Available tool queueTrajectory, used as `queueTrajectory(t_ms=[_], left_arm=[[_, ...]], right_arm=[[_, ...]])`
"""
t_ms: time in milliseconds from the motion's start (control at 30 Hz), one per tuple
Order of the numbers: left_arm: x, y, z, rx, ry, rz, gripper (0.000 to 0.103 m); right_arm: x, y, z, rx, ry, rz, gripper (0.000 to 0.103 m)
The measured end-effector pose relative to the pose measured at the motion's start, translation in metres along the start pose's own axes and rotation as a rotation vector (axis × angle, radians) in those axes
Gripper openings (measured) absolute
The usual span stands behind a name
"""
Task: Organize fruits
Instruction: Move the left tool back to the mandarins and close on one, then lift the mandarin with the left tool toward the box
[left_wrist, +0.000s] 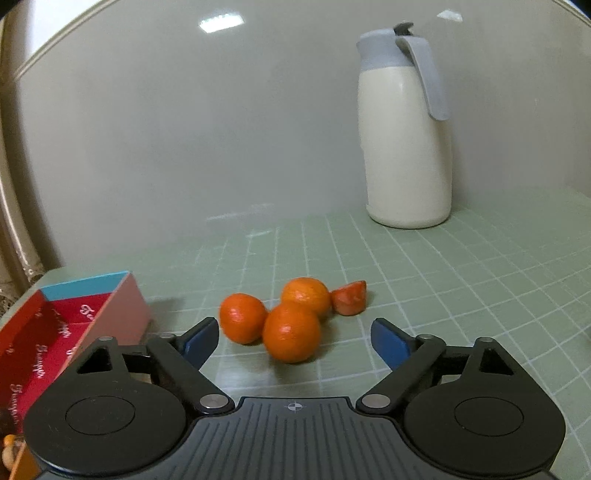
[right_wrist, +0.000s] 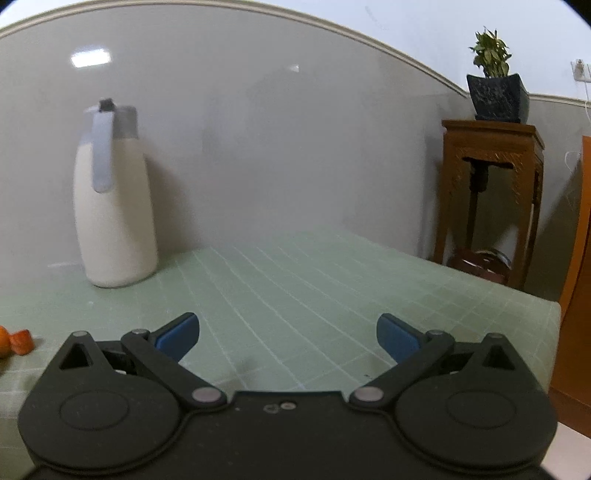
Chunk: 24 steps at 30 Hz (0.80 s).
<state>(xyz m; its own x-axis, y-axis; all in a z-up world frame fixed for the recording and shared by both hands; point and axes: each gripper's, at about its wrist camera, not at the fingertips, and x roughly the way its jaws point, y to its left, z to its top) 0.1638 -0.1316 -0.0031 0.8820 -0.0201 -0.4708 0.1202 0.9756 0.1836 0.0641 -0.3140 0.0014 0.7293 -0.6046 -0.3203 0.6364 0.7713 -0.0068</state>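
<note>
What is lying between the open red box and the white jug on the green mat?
In the left wrist view, three oranges and a red fruit piece lie between the red box and the white jug.

Home room, thermos jug (right_wrist: 114, 206), carved wooden plant stand (right_wrist: 491, 192), potted plant (right_wrist: 493, 79)

Three round oranges (left_wrist: 291, 332) lie clustered, touching, on the green mat; a red fruit piece (left_wrist: 349, 297) adjoins them.

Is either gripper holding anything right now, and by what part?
Nothing is held. The left gripper is open before the round orange fruits; the right gripper is open over bare mat.
</note>
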Motion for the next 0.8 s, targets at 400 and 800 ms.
queueTrajectory(t_ms=[400, 800], left_arm=[[0.019, -0.004, 0.002, -0.015, 0.058, -0.013, 0.053], [0.021, 0.001, 0.003, -0.04, 0.072, 0.018, 0.042]], right_arm=[[0.01, -0.004, 0.0, 0.009, 0.029, 0.002, 0.103], [0.01, -0.002, 0.0, 0.0, 0.036, 0.026, 0.103]])
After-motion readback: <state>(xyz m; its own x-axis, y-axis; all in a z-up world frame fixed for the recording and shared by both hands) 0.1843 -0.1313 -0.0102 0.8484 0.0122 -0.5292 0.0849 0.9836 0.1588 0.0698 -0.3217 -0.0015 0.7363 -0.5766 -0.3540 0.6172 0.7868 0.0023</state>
